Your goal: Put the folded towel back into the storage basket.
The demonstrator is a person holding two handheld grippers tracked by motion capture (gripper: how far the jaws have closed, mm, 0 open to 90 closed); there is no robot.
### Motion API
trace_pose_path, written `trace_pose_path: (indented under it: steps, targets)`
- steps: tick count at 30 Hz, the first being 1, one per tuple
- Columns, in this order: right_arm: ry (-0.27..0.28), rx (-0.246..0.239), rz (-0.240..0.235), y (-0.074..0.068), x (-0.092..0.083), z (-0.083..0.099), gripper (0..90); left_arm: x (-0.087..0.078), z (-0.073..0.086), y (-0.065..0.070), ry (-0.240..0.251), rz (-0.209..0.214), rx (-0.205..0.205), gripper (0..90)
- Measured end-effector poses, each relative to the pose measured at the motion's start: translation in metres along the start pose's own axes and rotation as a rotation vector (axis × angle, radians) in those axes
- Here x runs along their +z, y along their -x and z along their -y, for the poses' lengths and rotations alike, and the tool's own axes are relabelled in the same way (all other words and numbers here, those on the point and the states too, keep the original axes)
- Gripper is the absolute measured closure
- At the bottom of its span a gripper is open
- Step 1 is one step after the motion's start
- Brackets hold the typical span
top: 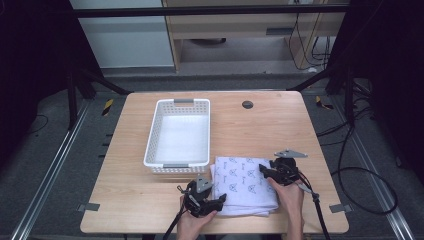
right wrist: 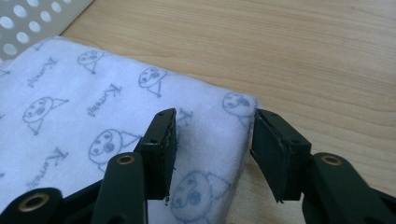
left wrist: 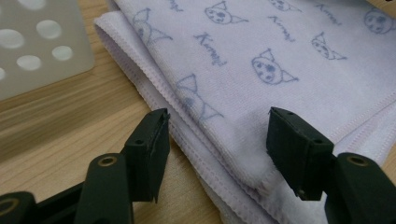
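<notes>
On the wooden table (top: 260,125), a white perforated basket (top: 178,135) sits left of centre, and a folded pale-lilac towel (top: 243,184) printed with small cat faces lies just beside its near right corner.

The left hand (top: 192,224) comes in from the bottom edge, forearm angled up and slightly right, holding the left gripper (top: 218,202) low at the towel's near left corner. In the left gripper view its 2 jaws stand released, straddling the stacked hem (left wrist: 219,154) with 1 jaw over bare wood and the other over cloth, neither pressing.

The right hand (top: 290,195) reaches in along the towel's right edge, wrist bent inward so the right gripper (top: 262,171) points left across the far right corner. Its jaws are also unclenched: they bracket the folded corner (right wrist: 219,126), with gaps on both sides.
</notes>
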State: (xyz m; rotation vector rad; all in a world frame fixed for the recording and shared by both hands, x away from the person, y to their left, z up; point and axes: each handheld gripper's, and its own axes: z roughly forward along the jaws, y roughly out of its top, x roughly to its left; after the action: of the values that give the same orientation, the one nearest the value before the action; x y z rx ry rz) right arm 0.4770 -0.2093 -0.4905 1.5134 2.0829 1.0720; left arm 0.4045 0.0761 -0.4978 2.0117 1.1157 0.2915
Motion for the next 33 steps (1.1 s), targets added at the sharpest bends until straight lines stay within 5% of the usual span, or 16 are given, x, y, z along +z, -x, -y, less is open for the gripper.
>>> trace_pose_path:
  steps: [17,25,33]
  targets:
    - [-0.020,0.050,-0.029,0.0022,0.0063,0.0061,56.6,0.0040,0.0016,0.0009,-0.009,0.007,-0.023,41.7]
    - [-0.018,0.080,-0.062,0.0028,0.0061,0.0063,66.2,0.0044,-0.0012,0.0004,-0.034,0.050,-0.064,57.0]
    - [-0.006,0.074,-0.057,0.0003,0.0043,0.0063,73.8,0.0022,-0.0043,0.0017,-0.026,0.041,-0.061,73.8]
